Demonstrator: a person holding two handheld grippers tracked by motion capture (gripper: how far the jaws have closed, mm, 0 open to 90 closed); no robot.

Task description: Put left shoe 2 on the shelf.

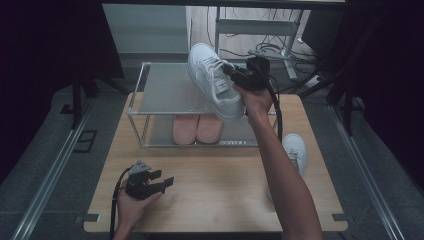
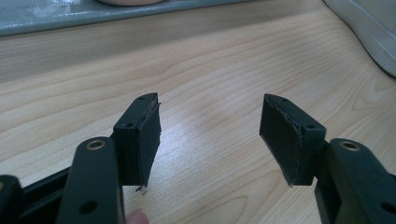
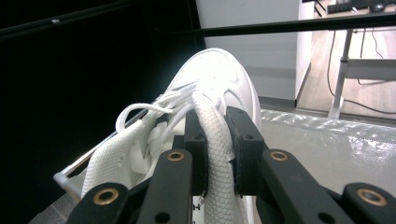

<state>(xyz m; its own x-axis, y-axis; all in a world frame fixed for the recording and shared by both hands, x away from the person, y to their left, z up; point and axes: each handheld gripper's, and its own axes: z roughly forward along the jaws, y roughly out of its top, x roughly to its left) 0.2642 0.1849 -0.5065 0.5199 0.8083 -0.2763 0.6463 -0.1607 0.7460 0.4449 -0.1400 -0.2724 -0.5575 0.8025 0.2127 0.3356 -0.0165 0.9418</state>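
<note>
My right gripper (image 3: pixel 215 149) has its jaws pinching the white sneaker (image 1: pixel 214 80) above the rack (image 1: pixel 165 92); left gripper (image 2: pixel 210 135) idles wide open over the table (image 2: pixel 210 70).

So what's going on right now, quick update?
Right gripper shut on white sneaker, held above the rack's top shelf. Left gripper open, low over the table. Second white sneaker waits on the table. Nothing blocking the shelf.

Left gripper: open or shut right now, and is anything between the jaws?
Open. In its own view the left gripper has its jaws wide apart with bare wooden table between them, nothing held.
</note>
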